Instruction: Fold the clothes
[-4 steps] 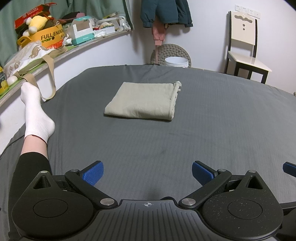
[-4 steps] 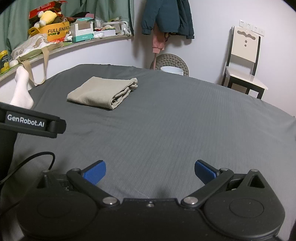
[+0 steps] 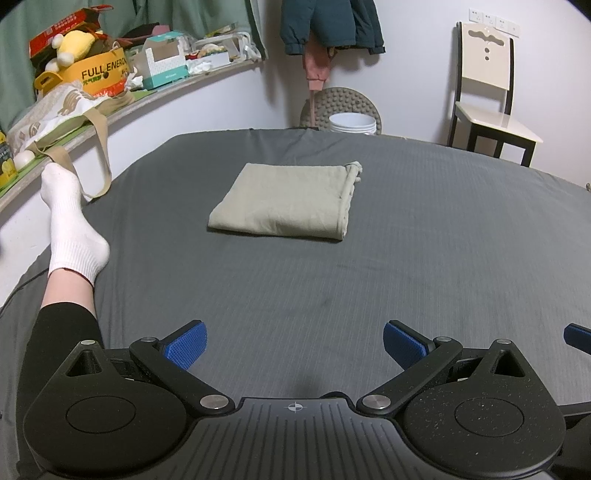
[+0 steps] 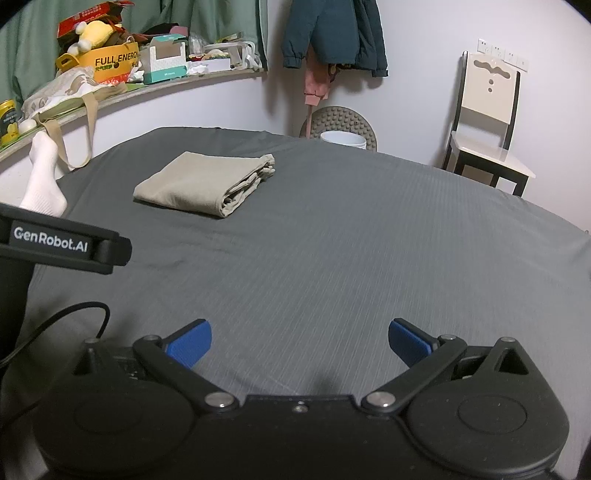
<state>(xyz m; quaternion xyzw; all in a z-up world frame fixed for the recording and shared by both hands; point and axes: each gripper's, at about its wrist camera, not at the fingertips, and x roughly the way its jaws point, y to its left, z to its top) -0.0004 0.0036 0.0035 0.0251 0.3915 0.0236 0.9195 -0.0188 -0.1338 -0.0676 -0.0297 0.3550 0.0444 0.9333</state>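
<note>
A beige garment (image 3: 284, 201) lies folded into a neat rectangle on the grey bed sheet (image 3: 424, 229); the right wrist view shows the same garment (image 4: 203, 182) at the far left. My left gripper (image 3: 293, 345) is open, well short of the garment, with nothing between its blue pads. My right gripper (image 4: 299, 341) is open too, over bare sheet, to the right of the left gripper's body (image 4: 59, 243). A blue pad of the right gripper (image 3: 578, 338) peeks in at the left wrist view's right edge.
A person's leg in a white sock (image 3: 70, 232) rests on the bed's left side. A cluttered shelf (image 3: 110, 92) runs along the left wall. Beyond the bed stand a chair (image 3: 487, 96), a white bucket (image 3: 352, 123) and hanging jackets (image 3: 328, 22).
</note>
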